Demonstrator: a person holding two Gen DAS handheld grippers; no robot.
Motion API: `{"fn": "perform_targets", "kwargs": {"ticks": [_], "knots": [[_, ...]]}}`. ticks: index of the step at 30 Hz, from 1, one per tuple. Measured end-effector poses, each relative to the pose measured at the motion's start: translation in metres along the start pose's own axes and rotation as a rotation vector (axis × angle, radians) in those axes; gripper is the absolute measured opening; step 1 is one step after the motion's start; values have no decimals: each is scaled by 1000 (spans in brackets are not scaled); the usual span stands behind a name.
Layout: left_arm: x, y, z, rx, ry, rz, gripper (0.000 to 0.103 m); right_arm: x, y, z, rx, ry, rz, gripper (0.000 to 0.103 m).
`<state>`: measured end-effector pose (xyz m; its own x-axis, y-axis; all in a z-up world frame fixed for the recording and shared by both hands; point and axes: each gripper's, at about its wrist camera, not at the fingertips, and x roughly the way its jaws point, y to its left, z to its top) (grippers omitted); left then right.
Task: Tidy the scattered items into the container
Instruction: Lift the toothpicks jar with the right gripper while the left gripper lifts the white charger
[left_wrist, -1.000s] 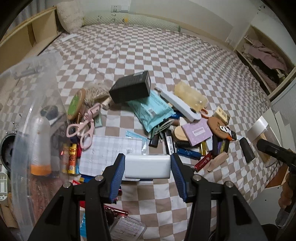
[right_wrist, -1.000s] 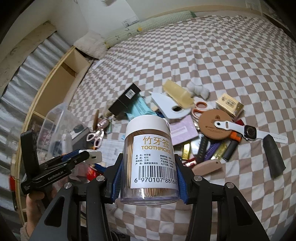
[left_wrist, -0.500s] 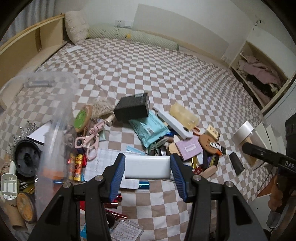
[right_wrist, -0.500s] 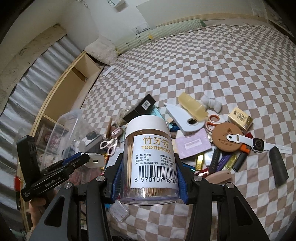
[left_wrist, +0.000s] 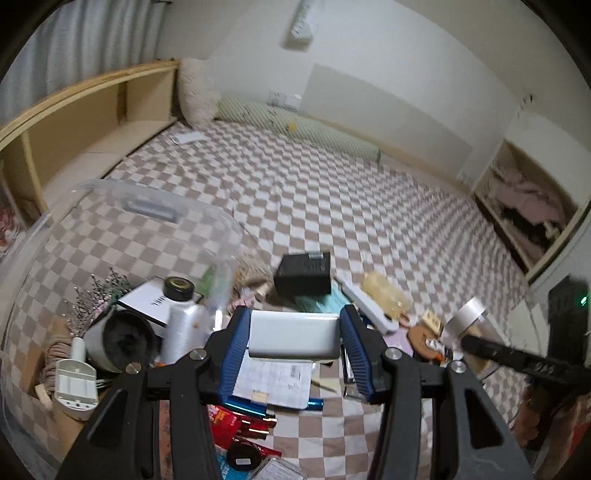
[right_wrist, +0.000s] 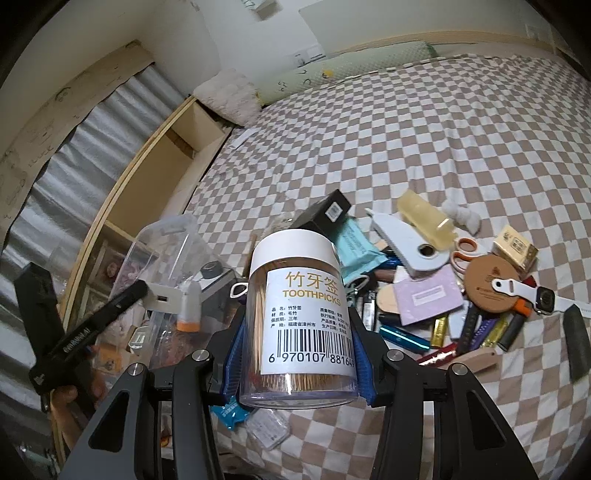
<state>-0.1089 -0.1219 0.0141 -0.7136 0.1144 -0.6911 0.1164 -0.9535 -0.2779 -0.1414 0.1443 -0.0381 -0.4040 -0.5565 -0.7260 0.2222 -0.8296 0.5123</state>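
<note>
Two grippers, both loaded: left gripper (left_wrist: 295, 338), jaws closing on a white charger block (left_wrist: 294, 335), near the clear container (left_wrist: 122, 258) at far left; right gripper (right_wrist: 299, 354) clamps a toothpick jar (right_wrist: 300, 314) above the bed's (right_wrist: 443, 147) clutter.

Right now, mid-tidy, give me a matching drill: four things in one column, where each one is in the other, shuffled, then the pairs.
1. toothpick jar
2. white block
3. black box
4. smartwatch

A. on the round brown disc
B. in the right gripper
C. on the checked bedspread behind the teal pack
D. in the left gripper

Pairs: 1-B, 2-D, 3-C, 4-A
</note>
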Motion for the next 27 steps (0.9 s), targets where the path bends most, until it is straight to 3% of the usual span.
{"fn": "perform_targets", "kwargs": {"ticks": [1,2,9,13,15,17,19,27], "knots": [[-6,3,2,-5,-22,5,34,1,3,1,-3,0,2,50],[-11,6,5,-10,-44,11,32,3,6,1,-6,1,5,50],[-46,42,14,-69,-152,54,32,13,26,1,-30,16,31,50],[-45,54,9,-63,-132,80,32,19,36,0,-49,29,40,50],[-32,50,4,-40,-83,82,32,21,39,1,-55,33,42,50],[-18,46,-2,-16,-33,84,41,23,41,1,-59,37,41,50],[-6,37,-7,14,12,76,67,25,41,2,-57,40,40,50],[40,-17,-25,123,148,49,75,22,33,4,-40,33,38,50]]}}
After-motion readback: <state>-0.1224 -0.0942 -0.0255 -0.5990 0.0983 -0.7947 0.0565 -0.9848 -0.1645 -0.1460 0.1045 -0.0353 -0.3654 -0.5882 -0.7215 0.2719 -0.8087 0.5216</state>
